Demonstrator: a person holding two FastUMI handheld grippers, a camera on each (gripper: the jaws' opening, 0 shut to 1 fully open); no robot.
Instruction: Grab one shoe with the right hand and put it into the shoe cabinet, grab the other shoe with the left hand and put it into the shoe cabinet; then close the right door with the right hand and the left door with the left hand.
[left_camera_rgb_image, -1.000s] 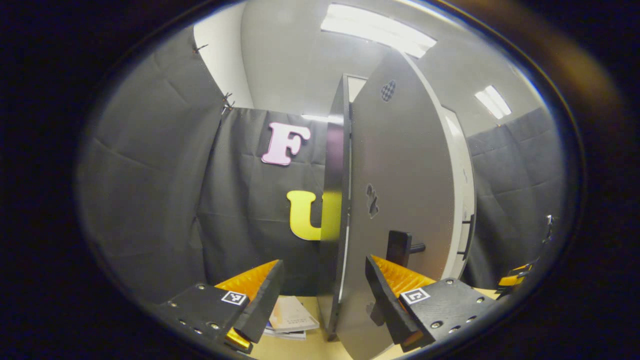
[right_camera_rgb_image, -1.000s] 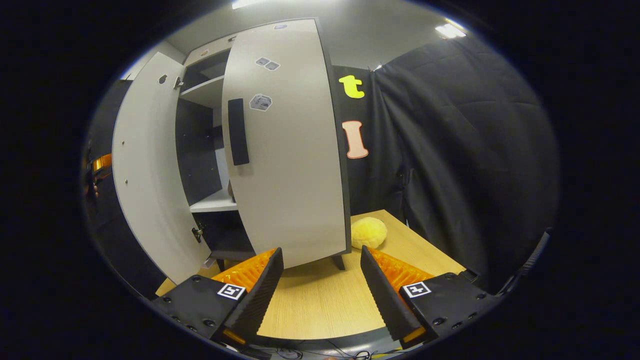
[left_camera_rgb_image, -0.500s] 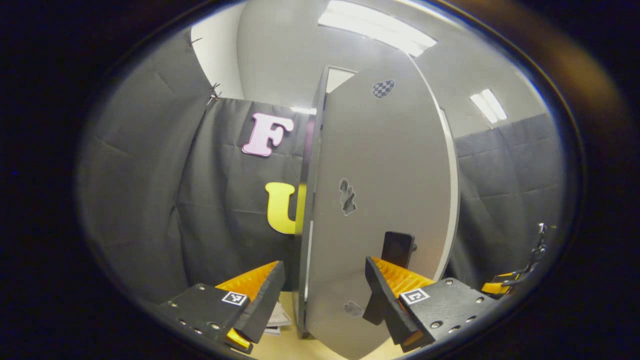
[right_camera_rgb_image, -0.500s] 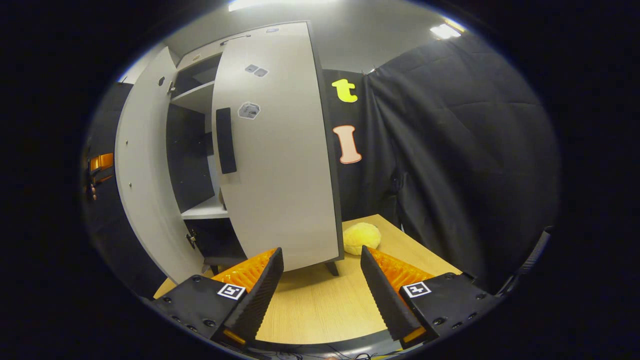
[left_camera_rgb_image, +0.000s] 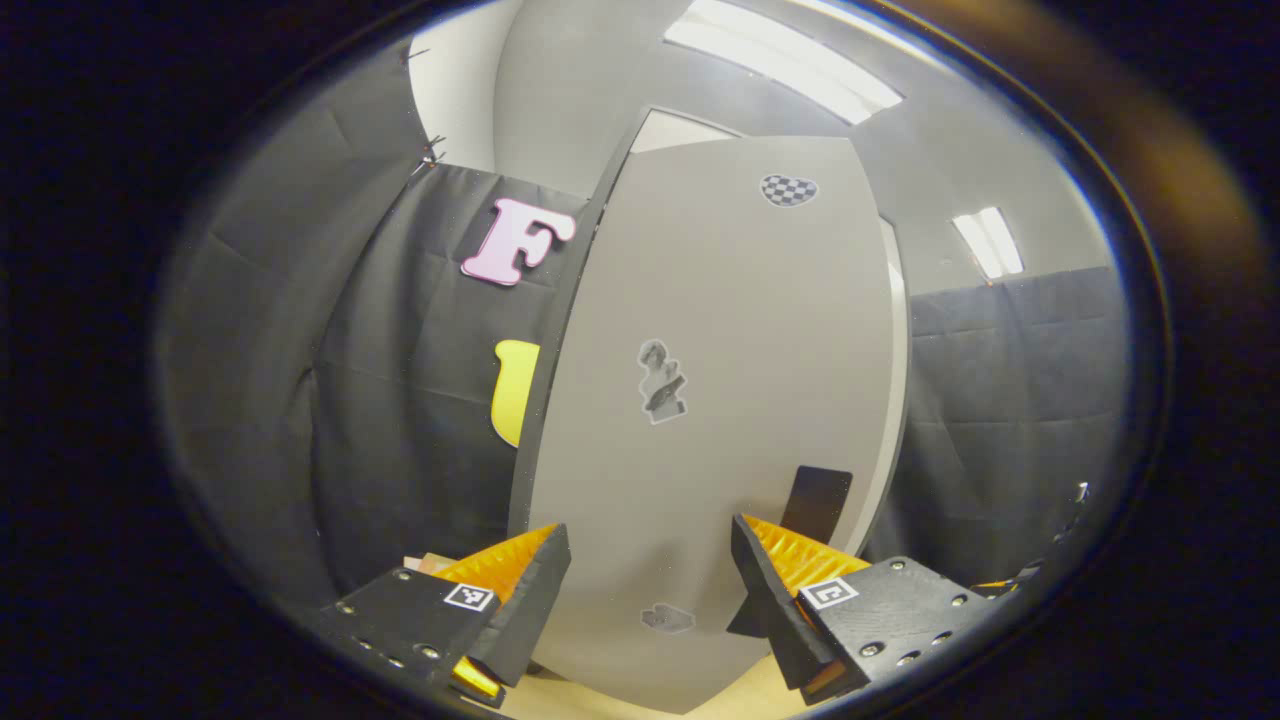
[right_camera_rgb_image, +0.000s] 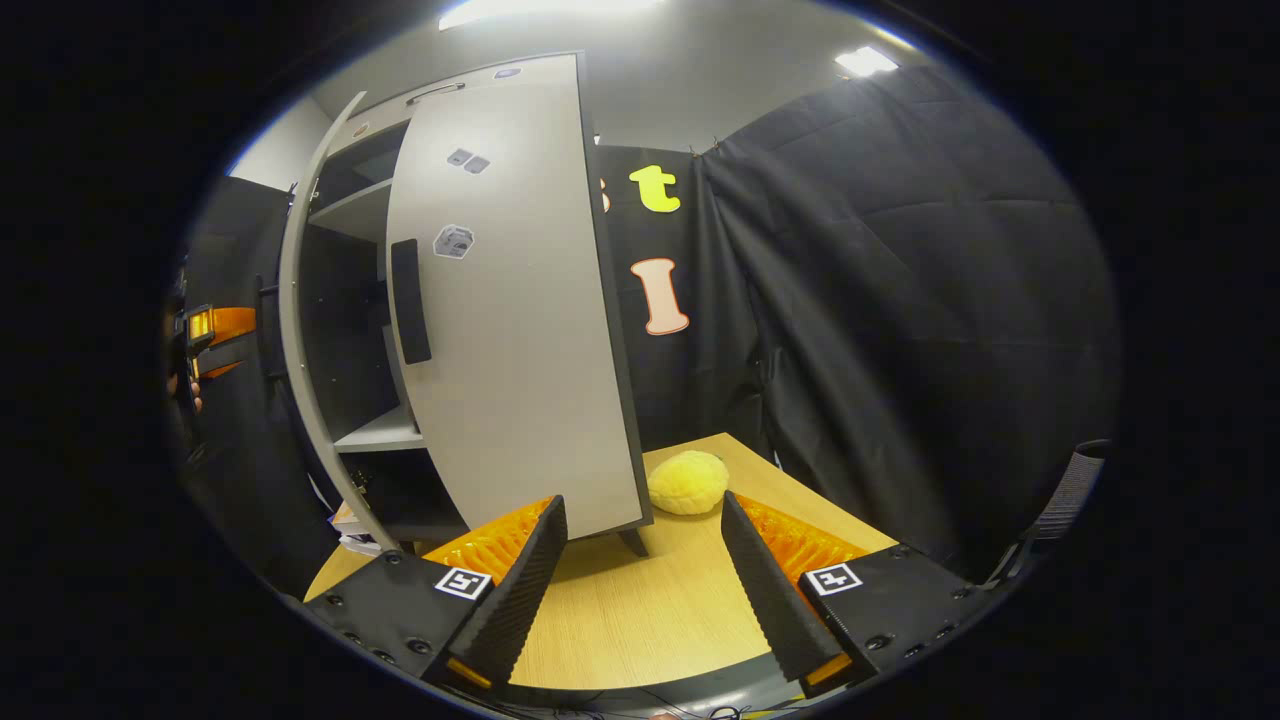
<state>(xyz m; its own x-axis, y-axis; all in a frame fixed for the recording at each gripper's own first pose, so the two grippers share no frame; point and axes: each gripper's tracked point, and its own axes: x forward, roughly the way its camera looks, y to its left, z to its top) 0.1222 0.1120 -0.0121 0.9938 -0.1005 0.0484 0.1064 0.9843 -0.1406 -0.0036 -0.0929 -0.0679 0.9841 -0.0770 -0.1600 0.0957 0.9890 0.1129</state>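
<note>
Left gripper view now faces the left door (left_camera_rgb_image: 720, 400) nearly square on, where a second ago it stood edge-on, so it has swung most of the way shut. The left gripper (left_camera_rgb_image: 650, 585) is spread and empty before it. The right gripper (right_camera_rgb_image: 640, 570), also spread, hangs back from the near-closed right door (right_camera_rgb_image: 510, 330). No shoe is visible; I cannot tell where they lie.

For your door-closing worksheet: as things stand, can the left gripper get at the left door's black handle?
Probably yes: the left gripper is open at the left door, its black handle just beyond one fingertip, nothing between.
</note>
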